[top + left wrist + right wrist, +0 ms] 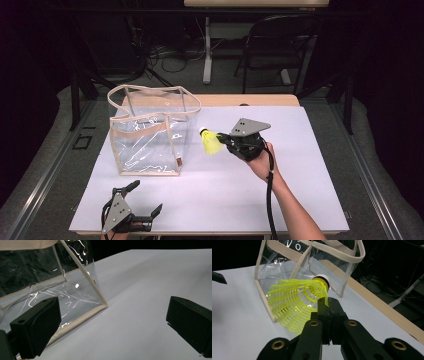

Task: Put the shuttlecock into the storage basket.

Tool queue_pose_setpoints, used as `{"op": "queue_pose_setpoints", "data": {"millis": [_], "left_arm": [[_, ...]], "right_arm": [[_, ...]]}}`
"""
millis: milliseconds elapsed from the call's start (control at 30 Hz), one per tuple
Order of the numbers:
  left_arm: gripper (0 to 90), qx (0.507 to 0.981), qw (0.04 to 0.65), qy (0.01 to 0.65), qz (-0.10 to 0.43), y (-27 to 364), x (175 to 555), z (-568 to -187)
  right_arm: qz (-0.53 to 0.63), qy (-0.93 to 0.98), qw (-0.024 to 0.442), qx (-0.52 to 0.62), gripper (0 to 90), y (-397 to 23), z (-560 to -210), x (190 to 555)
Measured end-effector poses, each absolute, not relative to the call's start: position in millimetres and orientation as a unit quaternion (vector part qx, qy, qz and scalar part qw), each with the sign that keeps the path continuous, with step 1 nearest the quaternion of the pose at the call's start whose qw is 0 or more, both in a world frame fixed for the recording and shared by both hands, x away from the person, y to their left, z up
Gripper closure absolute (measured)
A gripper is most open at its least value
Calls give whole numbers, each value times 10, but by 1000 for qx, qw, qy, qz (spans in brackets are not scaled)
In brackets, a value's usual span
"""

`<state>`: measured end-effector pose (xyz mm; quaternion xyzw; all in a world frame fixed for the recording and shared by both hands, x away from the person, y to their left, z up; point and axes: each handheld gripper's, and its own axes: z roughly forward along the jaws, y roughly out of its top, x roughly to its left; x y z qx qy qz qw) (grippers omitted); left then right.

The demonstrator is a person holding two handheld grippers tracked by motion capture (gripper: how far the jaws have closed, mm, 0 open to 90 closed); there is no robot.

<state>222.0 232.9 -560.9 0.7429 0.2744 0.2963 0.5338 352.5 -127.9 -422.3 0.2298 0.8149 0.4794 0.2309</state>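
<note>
A yellow plastic shuttlecock with a white cork hangs above the white table, just right of a clear plastic bag with beige trim and handles. My right gripper is shut on the shuttlecock's skirt edge; its jaws meet at the skirt near the cork. The bag stands upright and open-topped right behind it. My left gripper rests at the table's front left, jaws wide apart with nothing between them. Its view looks at the bag's lower corner.
The white sheet covers a wooden table whose far edge shows behind the bag. A black chair and a table leg stand on the floor beyond. Cables lie on the floor there.
</note>
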Motion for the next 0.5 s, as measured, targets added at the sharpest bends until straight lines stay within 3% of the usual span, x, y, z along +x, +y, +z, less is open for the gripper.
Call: {"op": "queue_pose_setpoints", "data": {"millis": [500], "left_arm": [[0, 743, 537, 272, 294, 2325, 2226, -5613]], "right_arm": [[485, 812, 228, 233, 895, -1255, -4131, 3606]]}}
